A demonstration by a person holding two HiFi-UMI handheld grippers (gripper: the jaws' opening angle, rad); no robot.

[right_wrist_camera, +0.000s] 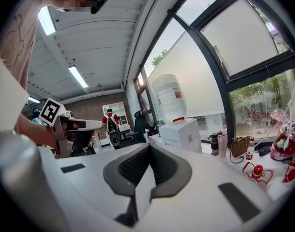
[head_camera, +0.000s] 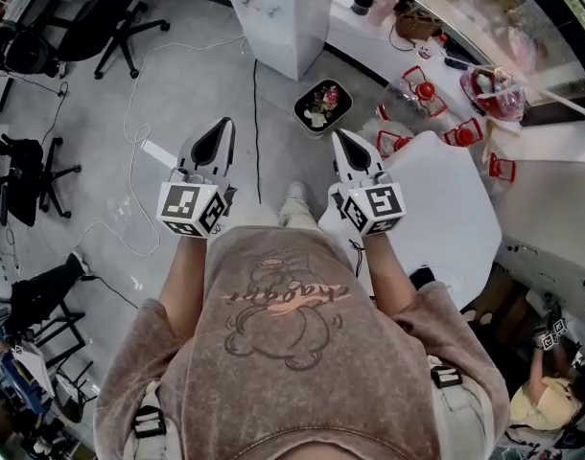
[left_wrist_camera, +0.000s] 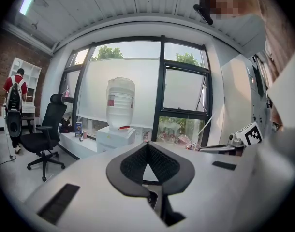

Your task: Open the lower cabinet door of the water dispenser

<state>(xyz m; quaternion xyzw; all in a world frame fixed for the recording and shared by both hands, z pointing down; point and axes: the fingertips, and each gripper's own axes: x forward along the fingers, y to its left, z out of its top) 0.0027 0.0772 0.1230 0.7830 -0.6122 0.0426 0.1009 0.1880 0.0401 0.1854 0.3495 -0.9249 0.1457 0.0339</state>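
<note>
One water dispenser point(head_camera: 285, 12) stands upright at 12 o'clock in the head view, well apart from both your grippers. Its lower cabinet door is too far off to pick out. From your left gripper point(head_camera: 223, 127) it lies at 1 o'clock, and from your right gripper point(head_camera: 340, 140) at 11 o'clock, neither clearly nearer. Both pairs of jaws are pressed together, holding nothing. You'll likely need to close that gap first.

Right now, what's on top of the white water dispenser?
A big clear water bottle with a red label. Its mouth is hidden where it goes into the water dispenser.
</note>
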